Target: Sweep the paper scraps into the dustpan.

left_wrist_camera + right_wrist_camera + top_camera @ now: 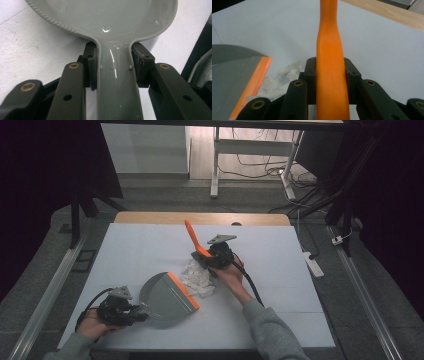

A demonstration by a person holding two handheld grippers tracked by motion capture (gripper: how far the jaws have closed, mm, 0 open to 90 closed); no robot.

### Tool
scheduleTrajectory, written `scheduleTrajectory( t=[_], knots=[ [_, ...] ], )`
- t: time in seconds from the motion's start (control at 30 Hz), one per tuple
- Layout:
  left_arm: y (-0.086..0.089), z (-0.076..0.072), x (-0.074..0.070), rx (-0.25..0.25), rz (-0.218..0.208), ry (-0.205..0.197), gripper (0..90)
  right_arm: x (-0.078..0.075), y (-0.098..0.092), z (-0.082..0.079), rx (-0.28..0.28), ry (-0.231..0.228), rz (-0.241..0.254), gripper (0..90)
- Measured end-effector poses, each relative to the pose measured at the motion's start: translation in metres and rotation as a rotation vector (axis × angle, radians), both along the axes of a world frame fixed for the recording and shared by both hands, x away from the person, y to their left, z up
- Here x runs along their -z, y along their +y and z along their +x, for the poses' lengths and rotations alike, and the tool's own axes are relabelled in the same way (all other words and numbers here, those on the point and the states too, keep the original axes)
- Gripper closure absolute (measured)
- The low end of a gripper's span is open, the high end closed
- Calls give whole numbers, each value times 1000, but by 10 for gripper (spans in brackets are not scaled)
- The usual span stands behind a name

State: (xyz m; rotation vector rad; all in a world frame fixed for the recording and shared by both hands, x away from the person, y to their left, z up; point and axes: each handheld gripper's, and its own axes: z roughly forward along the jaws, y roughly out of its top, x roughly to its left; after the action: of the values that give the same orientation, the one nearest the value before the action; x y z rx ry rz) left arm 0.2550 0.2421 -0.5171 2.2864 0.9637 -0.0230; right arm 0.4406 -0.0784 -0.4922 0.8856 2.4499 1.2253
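A grey dustpan (165, 297) with an orange front lip (183, 290) lay on the white table cover (280, 255), and everything else sat in relation to it. Its lip pointed toward the far right, and a heap of crumpled white paper scraps (199, 277) lay just beyond that lip, touching or nearly touching its edge.

The left gripper (131, 314) came to the dustpan from its near-left side. The person's left hand (95, 326) held it low, close to the table, with the grey-sleeved forearm entering from the bottom left corner. In the left gripper view, the two black jaws were clamped on the dustpan's narrow grey handle (117, 85), one pad pressed on each side just below where the handle widens into the pan.

The right gripper (212, 257) stood on the far side of the paper heap from the dustpan. The right hand (231, 275) reached forward and leftward from a grey sleeve (270, 330), the forearm slanting across the table toward the heap. In the right gripper view its jaws were closed on the orange handle of a brush (331, 75), which rose between them and ran away from the dustpan; in the high view that handle (192, 236) tilted up toward the table's far edge. The brush's head was hidden behind the gripper.
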Motion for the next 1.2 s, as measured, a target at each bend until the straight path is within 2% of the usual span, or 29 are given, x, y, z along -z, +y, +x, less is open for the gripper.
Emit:
scheduleTrajectory(
  t=[0.13, 0.37, 0.47, 0.63, 0.8, 1.0, 1.1, 1.2],
  knots=[
    [0, 1, 0, 1, -2, 1, 612, 0, 6, -7, -23, -4, -13, 700],
    [0, 2, 0, 1, -2, 1, 612, -1, 16, -19, -53, 27, -5, 700],
    [0, 2, 0, 1, -1, 1, 611, -2, 21, -25, -84, 47, 14, 700],
    [0, 2, 0, 1, 0, -2, 612, -1, 33, -33, -124, 42, -4, 700],
    [0, 2, 0, 2, 2, -3, 611, -1, 38, -38, -140, 48, -6, 700],
    [-1, 2, 0, 1, 2, -4, 611, -1, 45, -45, -182, 71, 16, 700],
    [0, 2, 0, 0, 2, -4, 611, -5, 49, -49, -217, 94, 57, 700],
    [0, 2, 0, 0, 2, -4, 611, -15, 47, -52, -218, 68, 88, 700]
  ],
)
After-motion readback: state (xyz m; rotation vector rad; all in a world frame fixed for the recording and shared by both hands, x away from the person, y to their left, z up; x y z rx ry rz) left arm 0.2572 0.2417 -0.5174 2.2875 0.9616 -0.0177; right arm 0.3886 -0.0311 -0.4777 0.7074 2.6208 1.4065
